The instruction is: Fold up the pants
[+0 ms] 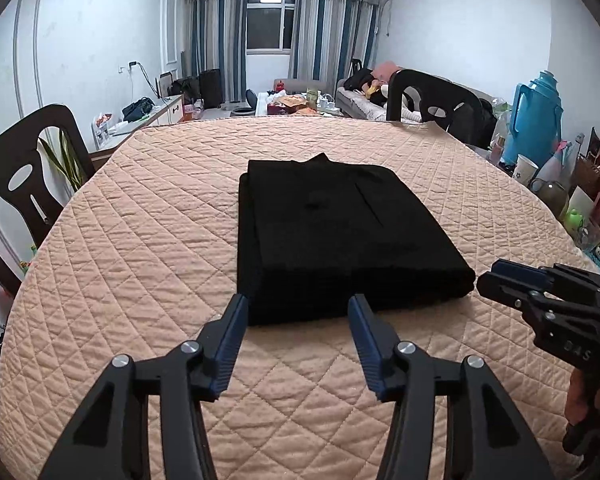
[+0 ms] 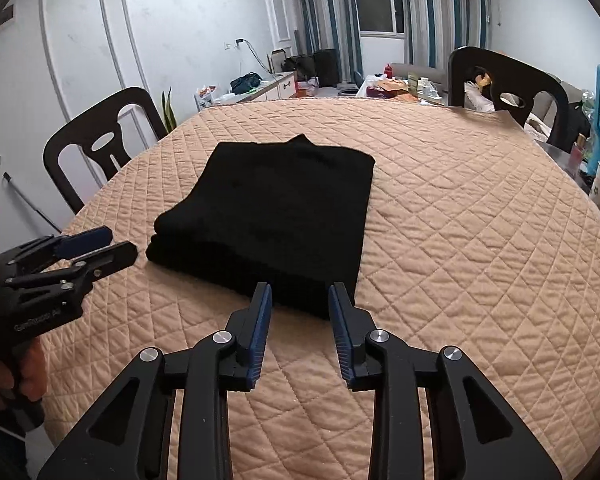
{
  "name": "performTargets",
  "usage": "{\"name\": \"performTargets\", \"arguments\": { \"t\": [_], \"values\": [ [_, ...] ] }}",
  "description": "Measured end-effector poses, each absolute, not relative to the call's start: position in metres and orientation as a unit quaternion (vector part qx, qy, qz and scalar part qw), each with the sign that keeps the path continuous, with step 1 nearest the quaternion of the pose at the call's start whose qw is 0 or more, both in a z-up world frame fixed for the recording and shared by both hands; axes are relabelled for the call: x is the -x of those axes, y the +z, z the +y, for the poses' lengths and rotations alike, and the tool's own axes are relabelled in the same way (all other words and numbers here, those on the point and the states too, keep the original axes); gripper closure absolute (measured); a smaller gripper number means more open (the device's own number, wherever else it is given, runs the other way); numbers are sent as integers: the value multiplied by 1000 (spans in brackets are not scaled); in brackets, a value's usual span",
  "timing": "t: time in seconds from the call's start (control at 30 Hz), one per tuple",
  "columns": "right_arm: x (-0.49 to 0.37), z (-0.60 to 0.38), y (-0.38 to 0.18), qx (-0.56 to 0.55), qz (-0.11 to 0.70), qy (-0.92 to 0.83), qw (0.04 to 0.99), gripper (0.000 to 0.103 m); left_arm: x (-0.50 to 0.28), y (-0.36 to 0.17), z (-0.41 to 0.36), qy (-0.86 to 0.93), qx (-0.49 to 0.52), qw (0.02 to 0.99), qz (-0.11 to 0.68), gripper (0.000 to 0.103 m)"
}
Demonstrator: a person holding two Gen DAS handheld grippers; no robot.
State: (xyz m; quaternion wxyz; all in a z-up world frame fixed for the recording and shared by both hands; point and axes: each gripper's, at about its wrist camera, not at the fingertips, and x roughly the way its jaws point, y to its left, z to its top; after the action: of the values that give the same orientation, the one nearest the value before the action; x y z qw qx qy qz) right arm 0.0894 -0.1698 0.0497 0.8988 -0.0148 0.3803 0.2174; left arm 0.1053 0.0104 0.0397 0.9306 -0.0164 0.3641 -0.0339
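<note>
Both grippers' fingers [image 1: 236, 332] gape wide over the peach quilted tabletop [image 1: 140, 248], folded black pants [image 1: 332, 232] beyond.

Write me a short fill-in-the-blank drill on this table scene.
1. The pants lie ____ into a neat stack on the quilted table cover.
2. The pants are ____ in color.
3. Both the left claw and the right claw are ____, holding nothing.
4. A ____ thermos stands at the table's right edge.

Missing words: folded; black; open; blue
</note>
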Motion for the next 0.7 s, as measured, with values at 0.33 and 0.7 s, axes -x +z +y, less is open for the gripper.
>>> {"name": "performTargets", "arguments": {
  "t": [0.33, 0.7],
  "values": [
    [-105, -169, 40, 17, 375, 205, 904, 73, -122, 33, -1, -30, 7, 933, 360, 64],
    [-97, -179, 36, 15, 390, 209, 897, 73, -115, 10, 5, -19, 17, 917, 399, 64]
  ]
}}
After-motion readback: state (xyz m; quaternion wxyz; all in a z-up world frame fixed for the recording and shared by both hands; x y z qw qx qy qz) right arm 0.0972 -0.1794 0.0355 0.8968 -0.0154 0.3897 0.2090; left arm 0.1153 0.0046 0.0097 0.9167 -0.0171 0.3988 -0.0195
